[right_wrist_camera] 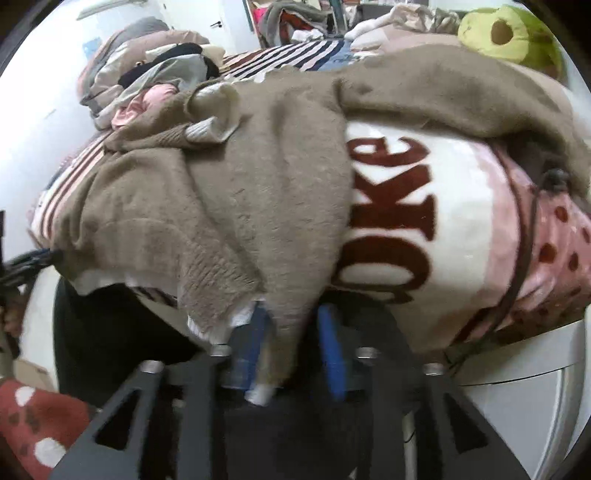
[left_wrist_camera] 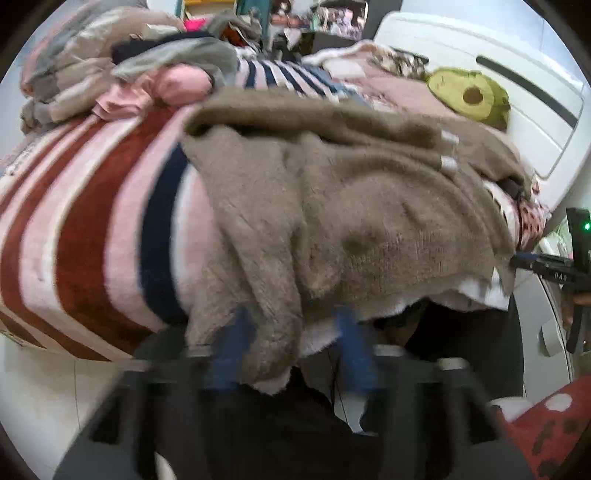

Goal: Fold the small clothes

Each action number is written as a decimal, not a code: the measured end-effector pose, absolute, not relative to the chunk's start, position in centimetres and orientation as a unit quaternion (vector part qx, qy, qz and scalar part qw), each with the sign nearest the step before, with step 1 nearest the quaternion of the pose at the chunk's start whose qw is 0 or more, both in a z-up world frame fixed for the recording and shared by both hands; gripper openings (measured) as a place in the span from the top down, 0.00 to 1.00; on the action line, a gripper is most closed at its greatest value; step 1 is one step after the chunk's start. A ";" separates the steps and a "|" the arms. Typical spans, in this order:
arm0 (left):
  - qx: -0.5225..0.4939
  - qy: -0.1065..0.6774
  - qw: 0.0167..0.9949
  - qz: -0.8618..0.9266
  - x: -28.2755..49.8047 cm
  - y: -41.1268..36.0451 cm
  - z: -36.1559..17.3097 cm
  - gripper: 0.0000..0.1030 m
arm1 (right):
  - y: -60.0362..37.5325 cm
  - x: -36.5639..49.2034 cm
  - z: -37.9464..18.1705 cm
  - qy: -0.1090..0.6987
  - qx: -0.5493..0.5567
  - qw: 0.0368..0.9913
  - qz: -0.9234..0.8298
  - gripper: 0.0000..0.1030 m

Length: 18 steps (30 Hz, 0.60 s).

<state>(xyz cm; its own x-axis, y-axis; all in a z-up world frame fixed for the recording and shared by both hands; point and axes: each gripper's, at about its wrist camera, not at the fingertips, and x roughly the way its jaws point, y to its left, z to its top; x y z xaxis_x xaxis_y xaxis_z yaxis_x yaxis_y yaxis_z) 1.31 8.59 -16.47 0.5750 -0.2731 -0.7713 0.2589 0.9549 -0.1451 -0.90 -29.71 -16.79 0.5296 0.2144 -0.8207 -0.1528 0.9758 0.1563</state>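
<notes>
fingers (left_wrist_camera: 232, 343) apart, brown sweater (left_wrist_camera: 351, 206) hem between

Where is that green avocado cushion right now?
The avocado cushion lies at the far right of the bed, beyond the brown sweater; the right camera shows it top right.

**Sweater on the blanket, pile behind**

The sweater (left_wrist_camera: 351, 192) lies on the blanket (left_wrist_camera: 92, 221), its near edge hanging over the front. Behind it on the left sits a pile of clothes (left_wrist_camera: 122, 70). Behind on the right lies an avocado cushion (left_wrist_camera: 471, 96). A flap of the sweater hangs between the fingers of each gripper.
</notes>
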 end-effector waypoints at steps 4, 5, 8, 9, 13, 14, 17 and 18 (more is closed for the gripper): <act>-0.008 0.394 0.908 -0.141 1.8 10.3 -12.9 0.32 | -30.5 -0.6 -13.4 0.421 0.015 0.901 0.100 0.50; -0.011 0.385 0.912 -0.141 2.2 10.5 -12.2 0.32 | -30.4 -0.3 -12.9 0.409 0.009 0.906 0.103 0.50; -0.023 0.358 0.921 -0.149 4.2 10.1 -10.3 0.32 | -29.0 1.4 -10.8 0.368 -0.008 0.919 0.141 0.50; -0.025 0.349 0.924 -0.153 5.0 9.6 -9.8 0.32 | -28.2 2.1 -10.4 0.356 -0.016 0.921 0.158 0.50; -0.009 0.336 0.925 -0.176 8.1 6.9 -9.6 0.32 | -24.1 5.2 -9.8 0.331 -0.062 0.919 0.207 0.51; -0.005 0.338 0.924 -0.178 8.9 6.2 -9.8 0.32 | -23.5 5.7 -9.9 0.328 -0.073 0.918 0.212 0.52; -0.006 0.352 0.917 -0.190 11.3 4.6 -10.7 0.32 | -22.5 8.3 -10.5 0.331 -0.090 0.915 0.212 0.51; -0.008 0.358 0.913 -0.193 12.1 4.3 -11.2 0.32 | -22.4 9.0 -10.7 0.335 -0.087 0.914 0.213 0.51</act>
